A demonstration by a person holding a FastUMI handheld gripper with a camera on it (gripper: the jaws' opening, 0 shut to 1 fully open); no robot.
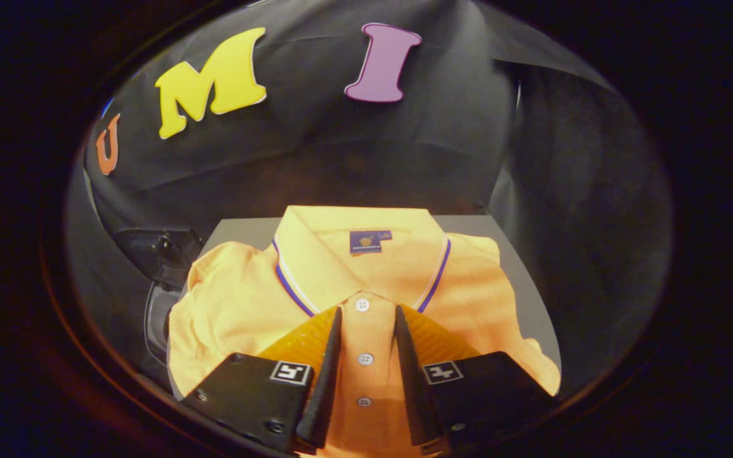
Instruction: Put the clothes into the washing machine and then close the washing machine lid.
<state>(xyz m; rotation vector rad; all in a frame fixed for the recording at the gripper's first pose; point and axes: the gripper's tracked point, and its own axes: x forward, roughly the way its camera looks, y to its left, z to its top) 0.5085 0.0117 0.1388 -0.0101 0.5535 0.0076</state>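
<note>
A folded orange polo shirt (245,299) with a blue-and-white trimmed collar lies on a grey surface (519,280), collar away from me. My gripper (367,310) hovers over the shirt's front, open, its two fingers straddling the button placket, with white buttons showing between them. The fingertips (337,315) end just below the collar's opening. I cannot tell whether the fingers touch the cloth.
A dark, glossy object (158,254) stands to the left of the shirt, partly hidden by its sleeve. Black cloth walls close the booth behind and on the right.
</note>
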